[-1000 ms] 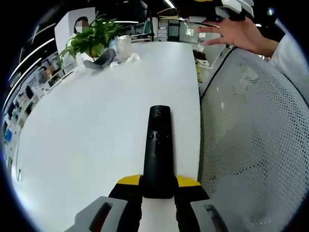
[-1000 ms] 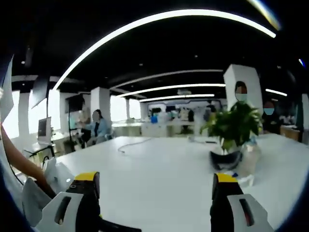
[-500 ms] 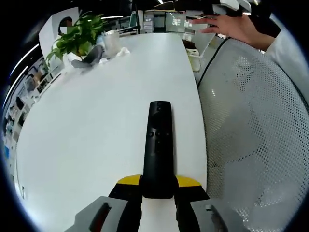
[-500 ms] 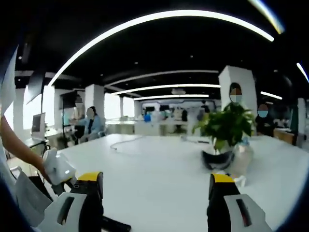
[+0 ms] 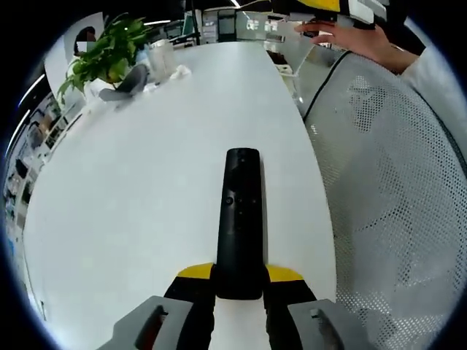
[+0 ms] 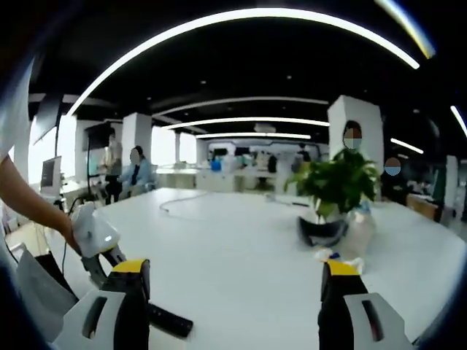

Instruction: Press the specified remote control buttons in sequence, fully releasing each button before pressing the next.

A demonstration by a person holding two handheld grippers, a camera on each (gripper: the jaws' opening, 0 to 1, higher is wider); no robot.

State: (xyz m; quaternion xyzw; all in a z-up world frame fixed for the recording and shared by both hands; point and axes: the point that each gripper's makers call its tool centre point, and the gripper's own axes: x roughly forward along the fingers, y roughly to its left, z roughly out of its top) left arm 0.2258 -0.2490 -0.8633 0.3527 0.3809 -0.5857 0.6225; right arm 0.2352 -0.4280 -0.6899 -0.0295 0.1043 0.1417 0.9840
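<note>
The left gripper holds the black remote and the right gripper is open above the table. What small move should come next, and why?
Probably bring the right gripper down and toward the remote. The left gripper is shut on the remote's near end, its buttons facing up over the white table. The right gripper's jaws are wide apart with nothing between them, far from any button, so no press has begun.

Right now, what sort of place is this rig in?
Likely an open-plan office. A long white table carries a potted plant, people sit at desks further back under long ceiling light strips, and a white mesh chair stands by the table, where the left gripper holds a remote control.
</note>
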